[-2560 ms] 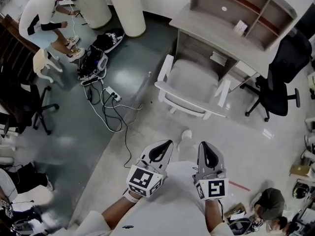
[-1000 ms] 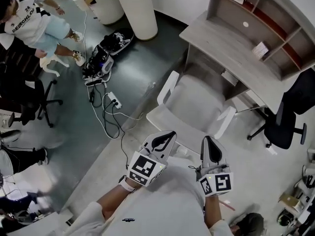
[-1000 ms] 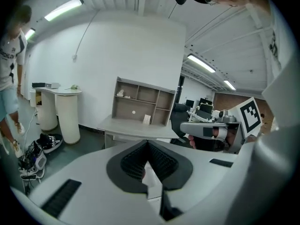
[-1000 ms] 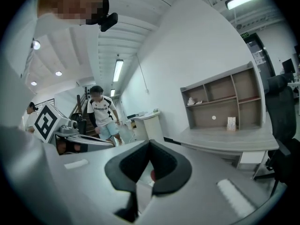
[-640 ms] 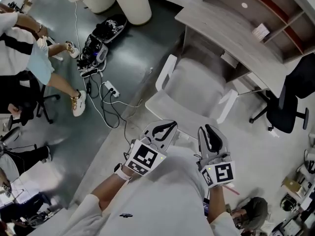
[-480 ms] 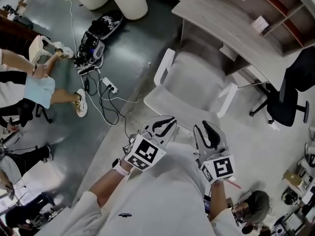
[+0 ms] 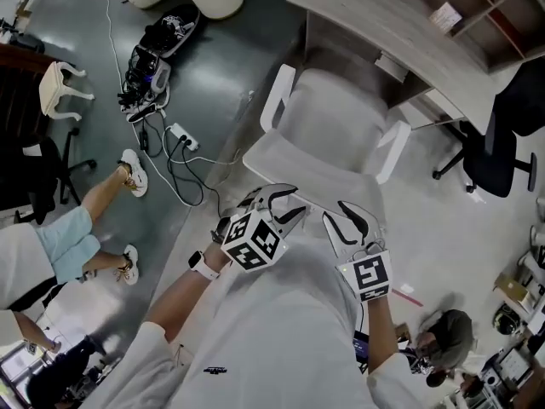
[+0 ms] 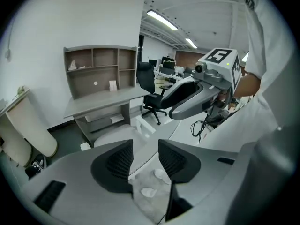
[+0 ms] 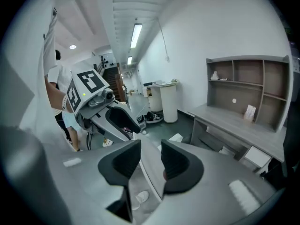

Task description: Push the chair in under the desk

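Floor fills most of the head view: a dark grey-green stretch (image 7: 217,83) from 9 to 12 o'clock, and pale speckled flooring (image 7: 443,228) from 3 to 6 o'clock. Across the top, from 12 to 2 o'clock, runs the grey wood-grain bench (image 7: 375,15), with open shelves rising at its far side. Just this side of it, at the picture's centre, stands the pale grey armchair with white armrests (image 7: 336,126). Its front is close to the bench's edge, most of its seat lies out in the open, and its backrest is turned toward the person. A black swivel office chair (image 7: 498,143) stands at 3 o'clock, beside the bench's end. At 8 o'clock a bystander in light blue shorts (image 7: 64,237) stands on the dark floor. At 10 o'clock a white power strip (image 7: 179,135) lies among tangled black and white cables, and a heap of black gear (image 7: 157,45) lies beyond it at 11 o'clock.

Both claws sit at the top of the armchair's backrest, at about 6 o'clock from the seat. The left claw (image 8: 146,150) has just been opening. Its jaws stand apart, and the backrest's upper edge runs between them without being clamped. The right claw (image 9: 151,156) has likewise just been opening. Its jaws are spread, and the same pale edge passes between them, nearer one jaw than the other.
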The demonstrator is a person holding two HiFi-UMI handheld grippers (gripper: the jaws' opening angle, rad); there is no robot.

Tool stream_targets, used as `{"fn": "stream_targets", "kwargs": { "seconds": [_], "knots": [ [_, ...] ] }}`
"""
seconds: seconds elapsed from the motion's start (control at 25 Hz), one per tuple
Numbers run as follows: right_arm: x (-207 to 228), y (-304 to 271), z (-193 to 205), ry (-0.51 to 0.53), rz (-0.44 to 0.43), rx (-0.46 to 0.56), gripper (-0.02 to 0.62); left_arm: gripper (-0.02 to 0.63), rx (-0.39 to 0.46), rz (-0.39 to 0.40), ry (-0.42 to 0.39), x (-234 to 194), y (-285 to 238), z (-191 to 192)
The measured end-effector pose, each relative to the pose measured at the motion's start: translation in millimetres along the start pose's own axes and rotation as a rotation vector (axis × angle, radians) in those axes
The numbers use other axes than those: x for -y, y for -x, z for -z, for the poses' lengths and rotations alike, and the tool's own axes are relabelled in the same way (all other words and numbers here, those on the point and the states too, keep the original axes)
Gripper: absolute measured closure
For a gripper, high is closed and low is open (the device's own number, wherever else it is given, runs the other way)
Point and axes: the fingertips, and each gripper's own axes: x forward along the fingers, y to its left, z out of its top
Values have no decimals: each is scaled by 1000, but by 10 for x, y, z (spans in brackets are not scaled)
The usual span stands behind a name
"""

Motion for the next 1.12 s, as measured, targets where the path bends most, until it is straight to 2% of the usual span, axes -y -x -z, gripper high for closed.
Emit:
{"fn": "stream_targets", "kwargs": {
  "seconds": [0.28,0.56,0.92,1.12],
  "knots": [
    [45,-158,383,1,0,-92,460,437,-84,53,-31,27,-249,226],
    [47,-355,736,62,-57,-217,457,431,-179,63,-135,11,-525,459],
    [16,-485,1162,210,-75,-389,443,425,-280,57,-279,-28,-711,699],
    [31,-500,1351,276,-70,-460,445,433,-313,50,-278,-70,-792,723]
  ]
}}
